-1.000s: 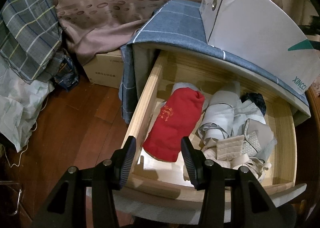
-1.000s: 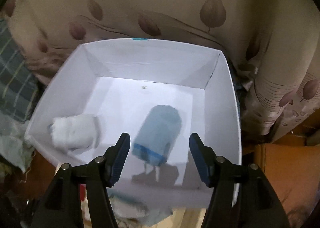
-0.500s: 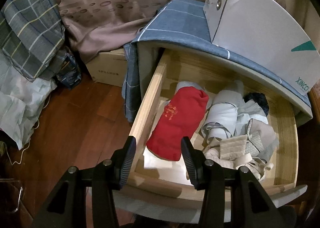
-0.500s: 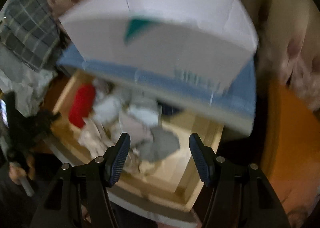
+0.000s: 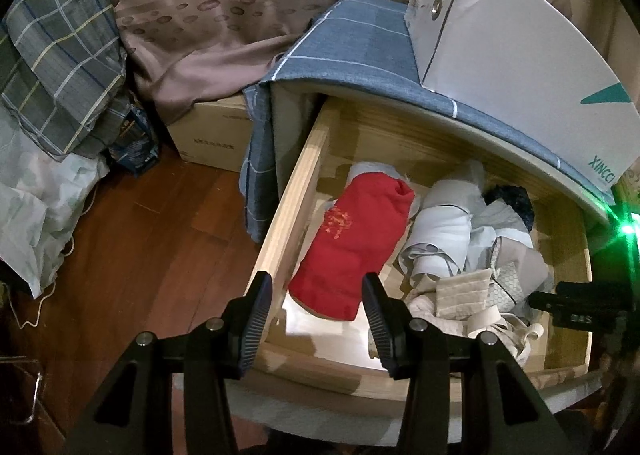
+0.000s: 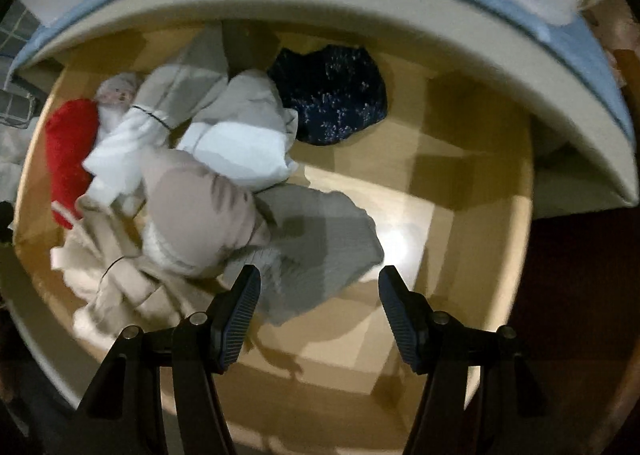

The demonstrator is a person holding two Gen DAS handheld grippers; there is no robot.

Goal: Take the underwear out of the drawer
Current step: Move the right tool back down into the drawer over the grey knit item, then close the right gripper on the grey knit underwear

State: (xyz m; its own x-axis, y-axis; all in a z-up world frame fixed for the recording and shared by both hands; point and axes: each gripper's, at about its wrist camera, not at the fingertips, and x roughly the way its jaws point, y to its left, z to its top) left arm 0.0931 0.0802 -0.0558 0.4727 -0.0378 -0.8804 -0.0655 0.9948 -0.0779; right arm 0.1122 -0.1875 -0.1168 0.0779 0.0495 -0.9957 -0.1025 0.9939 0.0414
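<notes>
While the right gripper (image 6: 318,315) is pointing straight down into the open drawer (image 6: 472,239), its jaws are opening and nothing is sitting between them yet; only the near corner of a grey folded piece (image 6: 320,243) is lying just under the left fingertip. The left gripper (image 5: 318,321) is hanging over the drawer's front left corner, jaws about half apart and gripping nothing, with the end of a red roll (image 5: 354,247) showing in the gap below.

Just beyond the right fingers, a beige bundle (image 6: 196,215) is overlapping the grey piece, and cream straps (image 6: 108,275) are trailing off to the left of it. Further in, a white roll (image 6: 240,147) is resting against the beige bundle, and a dark speckled piece (image 6: 332,95) is sitting alone near the back wall. A white box (image 5: 520,67) is standing on the blue cloth (image 5: 360,43) that is covering the cabinet top.

Several things could go wrong. Because the pieces are overlapping, a pinch on the grey one may be dragging the beige bundle or the straps up with it. A shallow bite on flat cloth may be slipping off. The jaws may also be catching the cabinet's overhanging edge on the way up.
</notes>
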